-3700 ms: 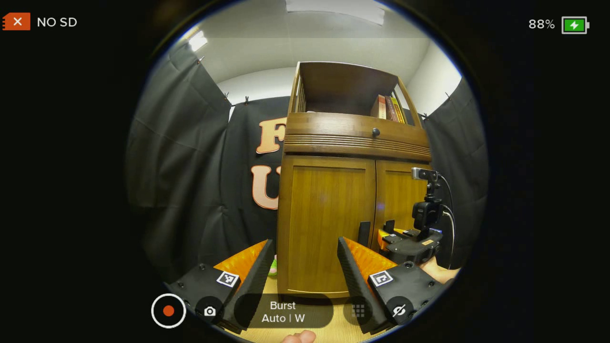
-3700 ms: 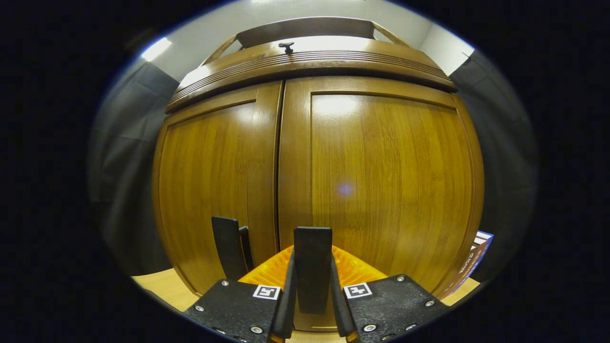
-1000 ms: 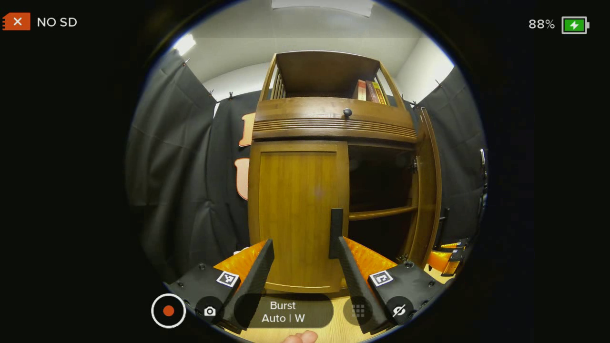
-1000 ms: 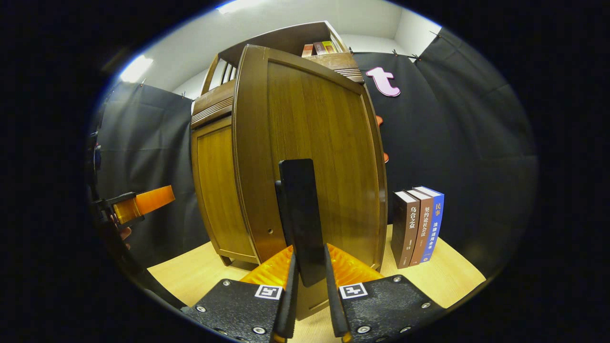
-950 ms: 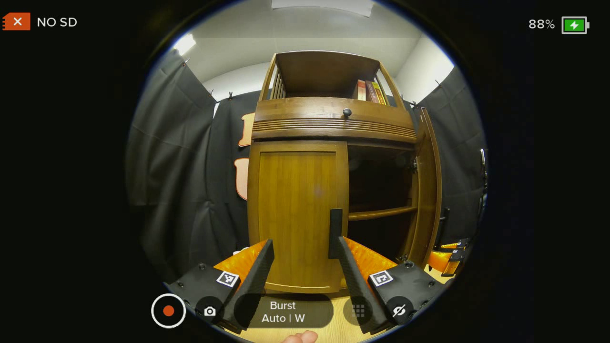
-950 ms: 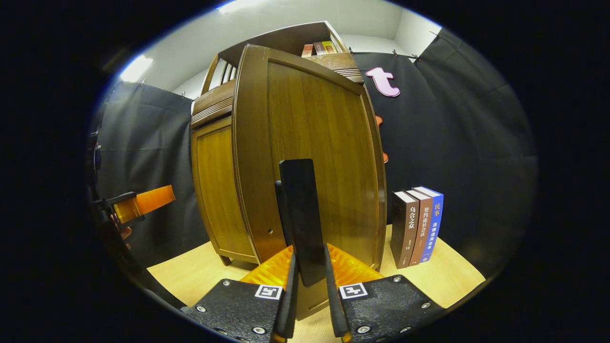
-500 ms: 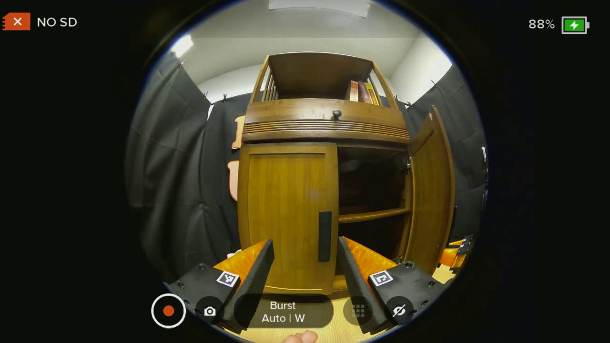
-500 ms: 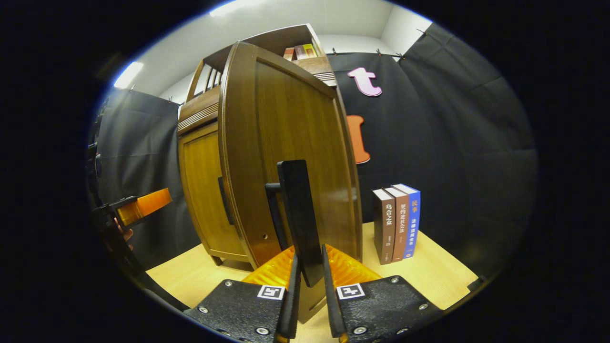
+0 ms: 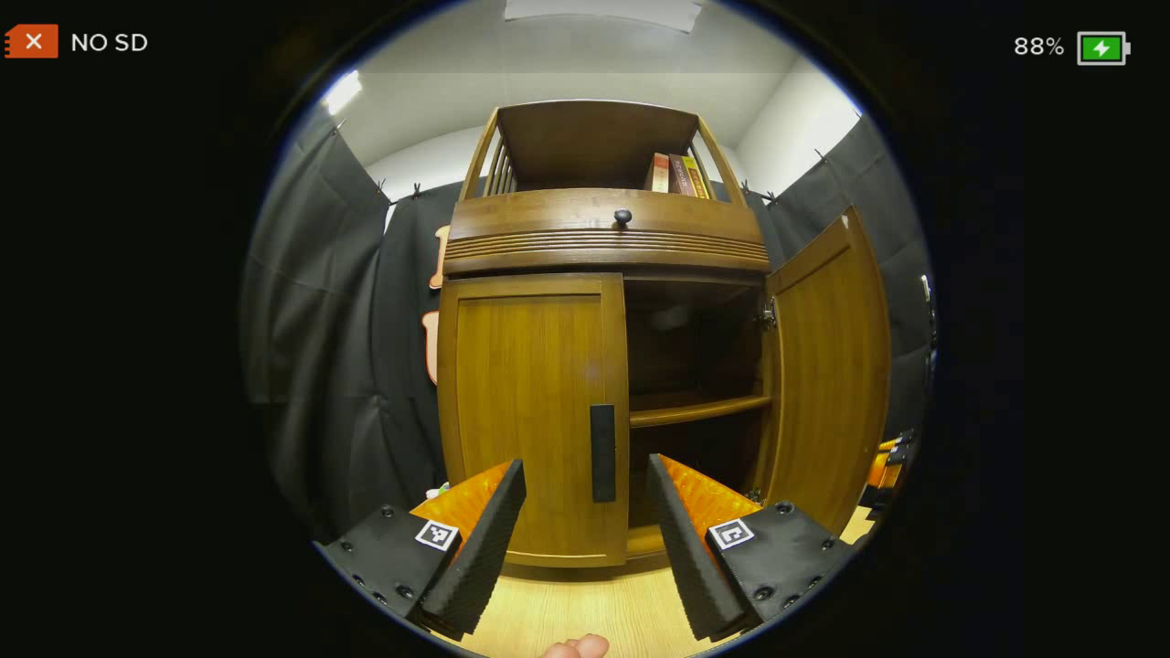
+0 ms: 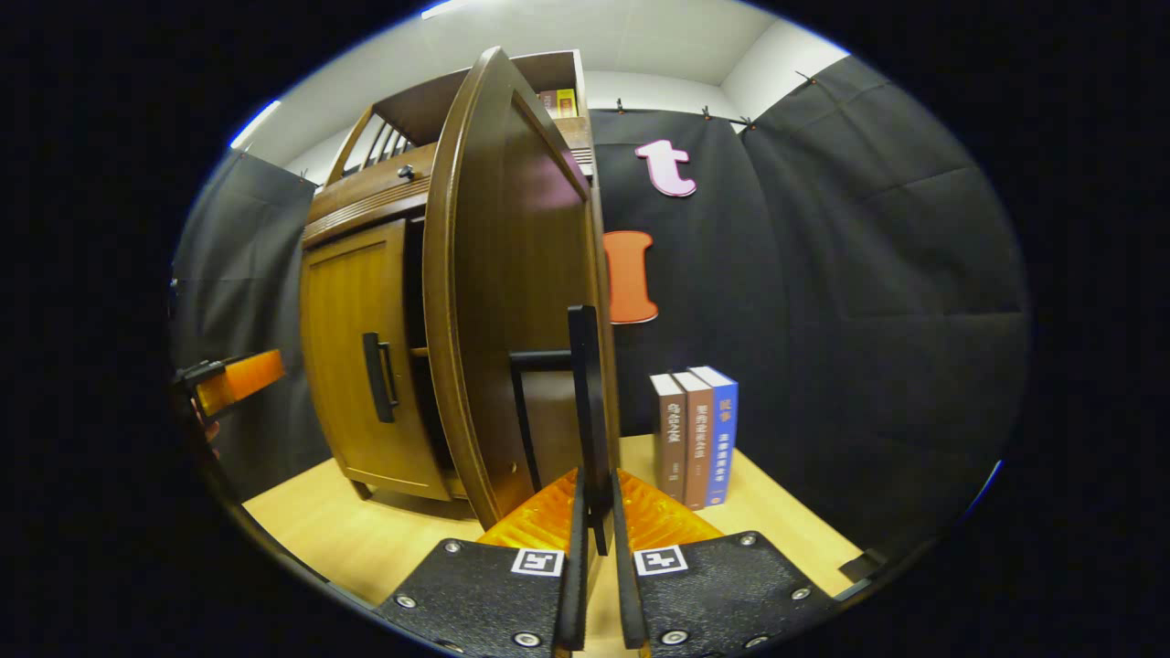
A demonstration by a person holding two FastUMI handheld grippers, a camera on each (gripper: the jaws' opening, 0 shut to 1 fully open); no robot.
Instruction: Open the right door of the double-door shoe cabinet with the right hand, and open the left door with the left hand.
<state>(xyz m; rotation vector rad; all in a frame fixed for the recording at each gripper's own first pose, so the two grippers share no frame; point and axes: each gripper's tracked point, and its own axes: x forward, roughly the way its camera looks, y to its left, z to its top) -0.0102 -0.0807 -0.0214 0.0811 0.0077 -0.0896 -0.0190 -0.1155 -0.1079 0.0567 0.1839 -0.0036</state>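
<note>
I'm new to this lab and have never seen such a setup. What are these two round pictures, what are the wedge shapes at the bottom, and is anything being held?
Each picture comes from a fisheye camera riding on a handheld two-finger gripper; a person carries one in each hand. The wedges at the bottom are that gripper's own fingers.

In the left gripper view, the left gripper is open and holds nothing. It faces the wooden shoe cabinet, lined up with the left door handle. The left door is closed.

In the right gripper view, the right gripper is shut on the right door handle, and the right door is swung open. The left gripper view shows a shelf in the opened side.

The cabinet stands on a light wooden table. Three books stand upright beside it, and more books sit in the top compartment.
</note>
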